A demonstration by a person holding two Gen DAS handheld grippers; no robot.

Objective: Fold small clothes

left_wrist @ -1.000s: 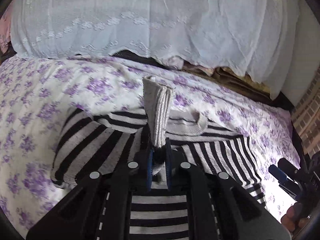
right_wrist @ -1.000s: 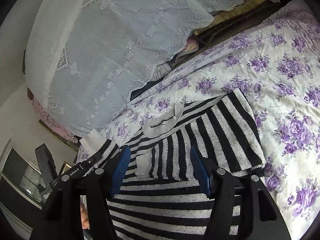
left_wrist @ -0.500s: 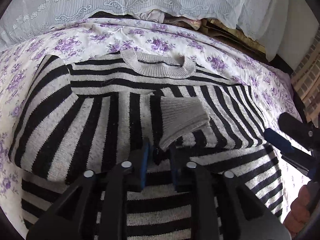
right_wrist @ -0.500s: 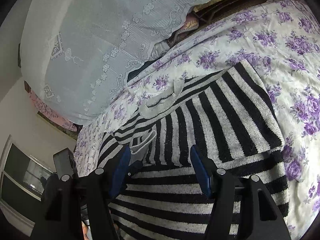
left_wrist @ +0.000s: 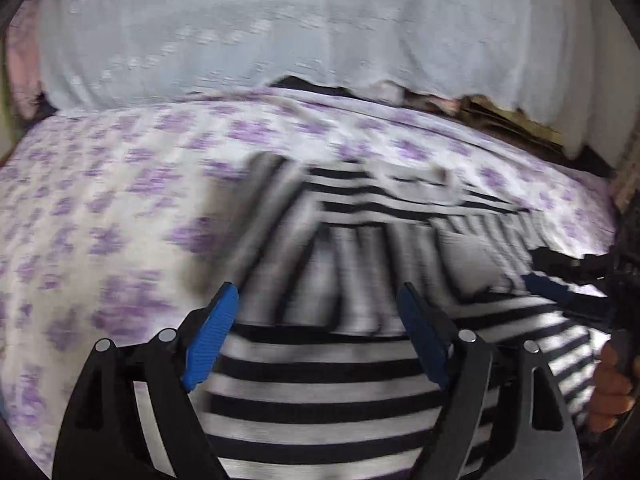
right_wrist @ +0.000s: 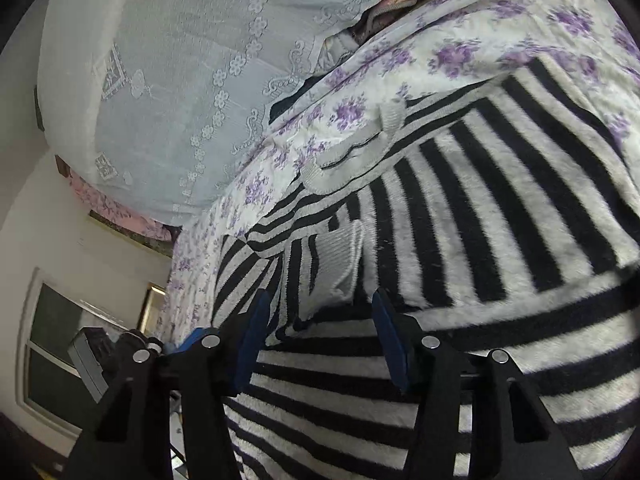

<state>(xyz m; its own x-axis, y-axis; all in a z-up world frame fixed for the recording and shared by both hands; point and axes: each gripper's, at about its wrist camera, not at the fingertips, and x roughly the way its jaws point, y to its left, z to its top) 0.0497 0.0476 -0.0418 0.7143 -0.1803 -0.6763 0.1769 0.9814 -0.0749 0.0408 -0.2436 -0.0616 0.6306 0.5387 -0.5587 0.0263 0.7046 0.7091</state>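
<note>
a black-and-white striped sweater (right_wrist: 500, 208) lies spread flat on a bed, on a bedspread (left_wrist: 120, 208) that is white with purple flowers. its pale ribbed collar (right_wrist: 352, 152) points toward the head of the bed. both sleeves are folded in across the chest, so their stripes run crosswise to the stripes of the body. the pale ribbed cuff (right_wrist: 340, 264) of 1 sleeve lies loose on the middle of the chest, touched by neither gripper

the left gripper (left_wrist: 320, 320) hangs over the folded sleeve near the sweater's edge. its jaws have just been opening and now stand wide apart with nothing between them; the cuff lies released beyond its blue pads (left_wrist: 208, 344). this view is blurred by motion

the right gripper (right_wrist: 316, 332) hovers low just in front of the cuff. its jaws have just been closing a little yet are plainly apart, the pads pressing on nothing. in the left wrist view the right gripper shows at the right edge, with fingers (left_wrist: 612, 396) of the hand that carries it

behind the bed a pale lace cloth (right_wrist: 200, 60) covers a big heap, and dark and pink bedding peeps out under its hem. a window (right_wrist: 52, 340) shows at the lower left of the right wrist view
</note>
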